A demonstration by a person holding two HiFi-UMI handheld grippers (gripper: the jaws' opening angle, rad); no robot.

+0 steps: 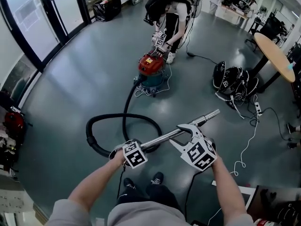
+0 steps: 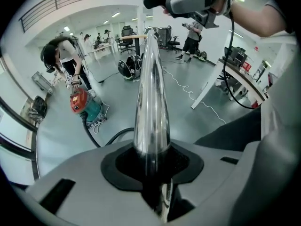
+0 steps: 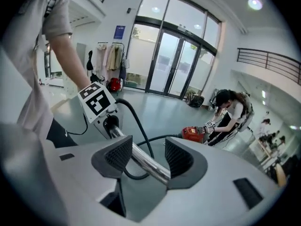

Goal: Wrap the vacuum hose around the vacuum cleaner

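Left gripper view is showing my left gripper [image 2: 153, 168] squeezing its fingers tight on the shiny metal tube [image 2: 151, 93], which is sticking out straight ahead. Right gripper view is showing my right gripper [image 3: 146, 158] with its fingers [image 3: 116, 158] standing apart. The same tube is running between them, and they are not pressing on it. Looking down in the head view, I am holding the tube nearly level in front of me, with the left gripper near the hose end and the right gripper further along. The black hose [image 1: 125, 102] is lying in a big loop on the grey floor [image 1: 84, 79] and running off to the red and green vacuum cleaner [image 1: 151, 68], which is standing well away from me. Another person [image 1: 173, 18] is bending over the vacuum cleaner, holding grippers just above its red top.
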